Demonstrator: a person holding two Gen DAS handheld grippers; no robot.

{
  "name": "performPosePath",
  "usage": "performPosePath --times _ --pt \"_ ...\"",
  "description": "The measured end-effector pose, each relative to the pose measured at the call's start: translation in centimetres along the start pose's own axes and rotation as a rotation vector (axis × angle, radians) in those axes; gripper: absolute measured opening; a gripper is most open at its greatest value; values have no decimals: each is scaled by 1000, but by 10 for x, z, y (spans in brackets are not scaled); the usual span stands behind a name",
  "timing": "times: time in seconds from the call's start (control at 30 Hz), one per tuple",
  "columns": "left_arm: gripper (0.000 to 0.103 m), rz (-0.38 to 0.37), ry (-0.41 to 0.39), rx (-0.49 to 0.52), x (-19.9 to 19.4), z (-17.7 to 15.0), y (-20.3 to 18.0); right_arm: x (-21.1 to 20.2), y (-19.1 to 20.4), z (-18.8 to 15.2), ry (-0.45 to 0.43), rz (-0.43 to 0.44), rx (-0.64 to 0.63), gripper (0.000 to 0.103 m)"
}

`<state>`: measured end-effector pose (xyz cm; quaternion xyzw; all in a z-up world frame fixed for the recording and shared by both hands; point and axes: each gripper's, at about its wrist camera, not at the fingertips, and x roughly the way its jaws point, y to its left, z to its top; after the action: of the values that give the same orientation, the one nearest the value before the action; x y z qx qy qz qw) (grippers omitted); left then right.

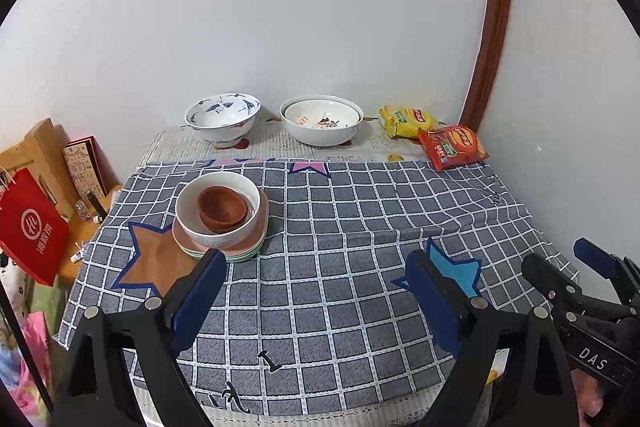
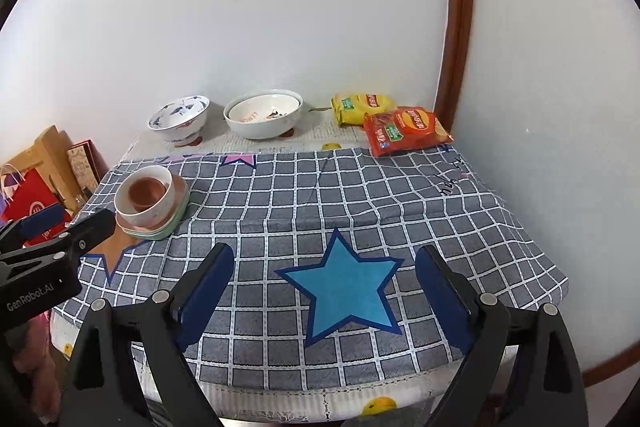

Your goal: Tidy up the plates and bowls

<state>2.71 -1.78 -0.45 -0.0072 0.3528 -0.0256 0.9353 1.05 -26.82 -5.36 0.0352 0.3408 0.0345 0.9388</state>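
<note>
Your left tongs are spread wide with nothing between the blue pads, hovering over the near part of the worktop with its grey checked cloth. Your right tongs are spread just as wide, empty, framing the blue star patch on the cloth. The two tongs sit side by side, near each other.

The stack is at your left: a small brown clay bowl nested in a white bowl, resting on pink and pale green plates, close to the worktop's left edge. By the back wall stand a blue-patterned white bowl and a large white bowl holding a smaller one, apart from each other. A yellow snack bag and a red snack bag fill the back right corner. The middle and right of the cloth lie bare up to the right wall.
</note>
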Motion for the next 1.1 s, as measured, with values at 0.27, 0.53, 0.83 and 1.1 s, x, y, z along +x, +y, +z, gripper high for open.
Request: performPosePath --times 0.27,0.53,0.83,1.1 --pt "91 2 -2 -6 -1 -1 2 2 4 0 5 11 0 91" --pt "91 9 -11 -4 -4 0 2 -1 4 -1 -3 7 -1 91" --pt "91 13 -7 -9 -1 1 3 -4 5 0 -5 11 -6 91" --pt "91 13 -5 -7 0 0 3 -3 5 0 -3 10 -2 91"
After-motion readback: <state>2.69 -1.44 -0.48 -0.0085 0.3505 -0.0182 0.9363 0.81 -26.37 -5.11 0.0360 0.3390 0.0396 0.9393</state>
